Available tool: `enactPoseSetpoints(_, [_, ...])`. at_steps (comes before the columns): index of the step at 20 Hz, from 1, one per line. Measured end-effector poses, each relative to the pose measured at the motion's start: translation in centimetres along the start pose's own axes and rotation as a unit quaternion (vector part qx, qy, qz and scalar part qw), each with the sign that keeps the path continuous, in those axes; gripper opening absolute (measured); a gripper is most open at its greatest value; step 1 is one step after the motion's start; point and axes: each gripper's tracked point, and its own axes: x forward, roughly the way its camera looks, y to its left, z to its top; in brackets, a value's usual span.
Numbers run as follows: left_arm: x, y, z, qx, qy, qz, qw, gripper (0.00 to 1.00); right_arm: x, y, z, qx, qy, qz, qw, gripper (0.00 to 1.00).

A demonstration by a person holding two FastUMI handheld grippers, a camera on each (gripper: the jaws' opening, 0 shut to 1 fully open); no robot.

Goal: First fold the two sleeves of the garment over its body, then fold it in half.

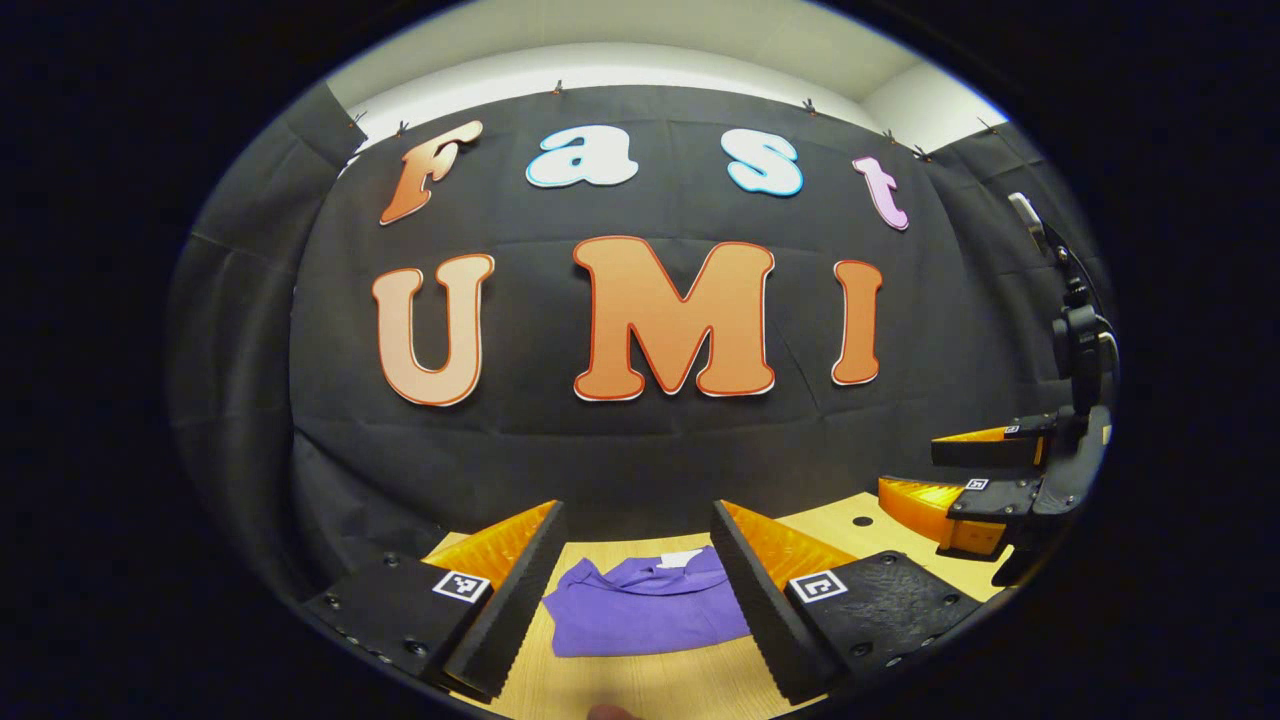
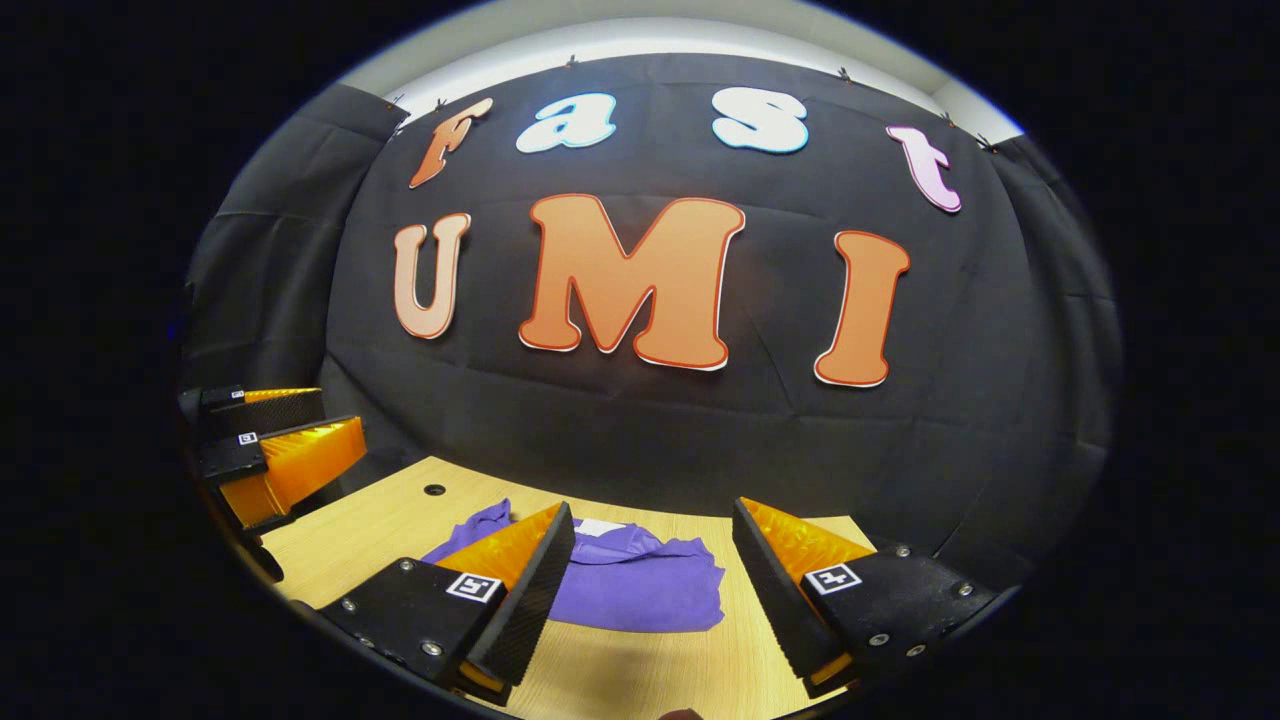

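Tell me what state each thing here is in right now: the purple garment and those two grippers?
Purple garment: folded into a compact bundle, lying on the wooden table, white neck label showing at its far edge.
Left gripper: open, nothing between its fingers, held above the table with the garment ahead of it.
Right gripper: open, holding nothing, raised over the table on the garment's other side.

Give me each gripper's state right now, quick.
Left gripper: open, holding nothing, above the purple garment.
Right gripper: open, holding nothing, above the same garment.
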Motion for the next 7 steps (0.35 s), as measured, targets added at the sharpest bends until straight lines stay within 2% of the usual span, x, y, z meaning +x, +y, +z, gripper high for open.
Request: enactPoseSetpoints(7, [-3.3, 0.7, 0.0, 0.004, -0.008, 0.016, 1.0, 0.93, -3.2, 0.8, -0.7, 0.004, 0.0, -0.001, 1.0, 0.94])
